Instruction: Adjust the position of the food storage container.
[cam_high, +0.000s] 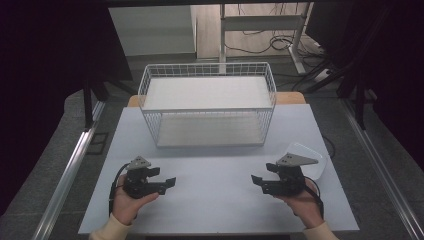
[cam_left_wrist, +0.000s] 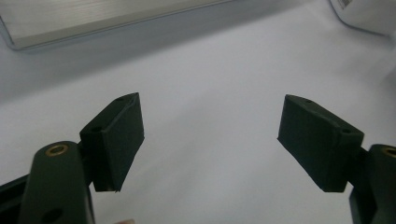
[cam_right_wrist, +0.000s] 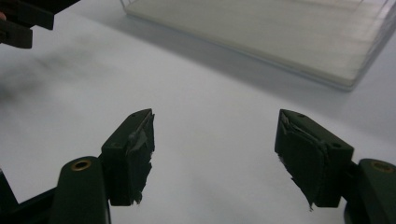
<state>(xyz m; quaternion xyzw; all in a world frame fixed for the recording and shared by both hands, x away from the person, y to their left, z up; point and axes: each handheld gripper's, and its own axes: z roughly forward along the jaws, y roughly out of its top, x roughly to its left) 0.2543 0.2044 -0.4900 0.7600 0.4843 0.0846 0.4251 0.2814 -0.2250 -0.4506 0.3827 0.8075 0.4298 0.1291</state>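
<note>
On a white table (cam_high: 215, 200) a person holds a black gripper in each hand, near the front edge. My left gripper (cam_high: 164, 177) is open and points to the right, with nothing between its jaws (cam_left_wrist: 210, 135). My right gripper (cam_high: 262, 174) is open and points to the left, also holding nothing (cam_right_wrist: 215, 144). The two face each other across a stretch of bare tabletop. A white wire basket (cam_high: 207, 102) with two levels stands at the back centre. Its lower edge (cam_right_wrist: 280, 32) lies beyond the right jaws.
A clear plastic bowl (cam_high: 307, 159) sits just behind the right gripper, near the table's right edge; its rim (cam_left_wrist: 369, 14) appears far off past the left jaws. Metal rails run along both sides of the table. Cables lie on the floor behind.
</note>
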